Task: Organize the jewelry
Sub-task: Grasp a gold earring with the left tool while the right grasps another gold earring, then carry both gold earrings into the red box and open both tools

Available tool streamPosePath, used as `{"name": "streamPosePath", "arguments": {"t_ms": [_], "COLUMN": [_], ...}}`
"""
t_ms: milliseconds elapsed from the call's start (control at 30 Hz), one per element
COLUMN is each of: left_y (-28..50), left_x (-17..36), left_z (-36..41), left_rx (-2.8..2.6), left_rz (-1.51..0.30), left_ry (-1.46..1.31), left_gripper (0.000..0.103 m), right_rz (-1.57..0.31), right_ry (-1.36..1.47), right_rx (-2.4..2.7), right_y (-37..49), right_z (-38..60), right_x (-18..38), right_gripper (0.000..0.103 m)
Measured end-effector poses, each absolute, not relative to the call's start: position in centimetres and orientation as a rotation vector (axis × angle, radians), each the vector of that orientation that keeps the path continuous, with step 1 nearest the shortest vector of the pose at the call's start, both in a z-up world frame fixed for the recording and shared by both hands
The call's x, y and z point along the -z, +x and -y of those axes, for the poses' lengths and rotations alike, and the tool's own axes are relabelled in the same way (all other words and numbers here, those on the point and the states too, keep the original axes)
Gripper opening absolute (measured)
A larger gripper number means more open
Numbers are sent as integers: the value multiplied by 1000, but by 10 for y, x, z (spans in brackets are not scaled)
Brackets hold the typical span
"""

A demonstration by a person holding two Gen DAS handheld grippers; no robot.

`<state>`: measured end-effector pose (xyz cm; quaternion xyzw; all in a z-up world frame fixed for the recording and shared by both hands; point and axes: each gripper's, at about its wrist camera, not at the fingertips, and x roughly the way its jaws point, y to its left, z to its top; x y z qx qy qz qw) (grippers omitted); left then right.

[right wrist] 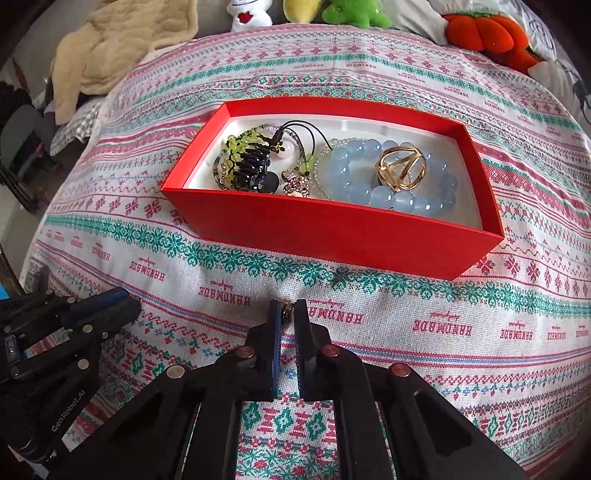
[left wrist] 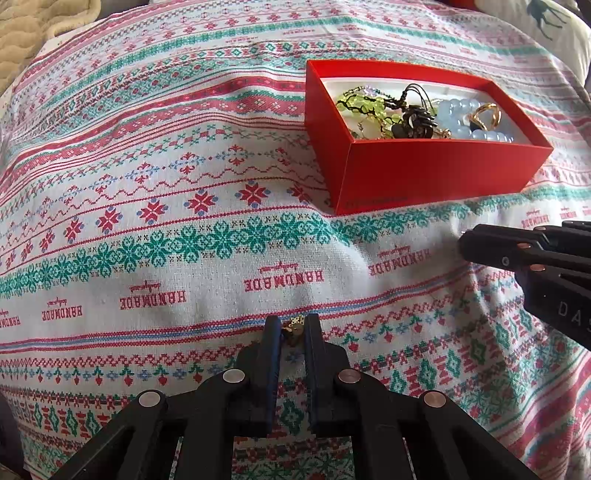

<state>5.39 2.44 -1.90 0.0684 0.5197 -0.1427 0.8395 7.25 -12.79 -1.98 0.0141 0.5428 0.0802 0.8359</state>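
On the patterned cloth stands an open red box (left wrist: 424,173) (right wrist: 314,229). It holds a blue bead bracelet (right wrist: 391,173), a gold ring-like ornament (right wrist: 400,168), green beads (right wrist: 240,144) and a black piece (right wrist: 253,166). In front of the box my left gripper (left wrist: 292,322) is shut on a small gold trinket (left wrist: 293,330) just above the cloth. To its right, my right gripper (right wrist: 288,305) is shut on another tiny gold piece (right wrist: 286,311). Each gripper also shows from the side in the other's view: the right gripper (left wrist: 464,240) and the left gripper (right wrist: 135,301).
The cloth (left wrist: 184,229) covers a soft, bulging surface. A beige blanket (right wrist: 110,48) lies at the back left. Plush toys, among them an orange pumpkin (right wrist: 480,31) and a green one (right wrist: 354,13), line the far edge.
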Motion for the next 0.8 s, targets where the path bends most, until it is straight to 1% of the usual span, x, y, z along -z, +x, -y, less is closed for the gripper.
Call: {"name": "streamPosePath", "arguments": {"t_ms": [300,533,800], "left_y": [63,74,97], "left_x": [0,-23,-43], "left_z": [-18,-3,25], "left_rx": [312,332,383], "left_rz": [-1065,-1007,-937], "left_ry": [116,95,78], "left_gripper": [7,7,7], "right_rz": [-1139,-1078,-1035], "right_ry": [128,190,244], "right_rx": [-168,-160,-128], "right_y": [64,63,83], "right_z": [159,183,204], "right_x": [-4,-37,-61], "right_gripper": [6,7,7]}}
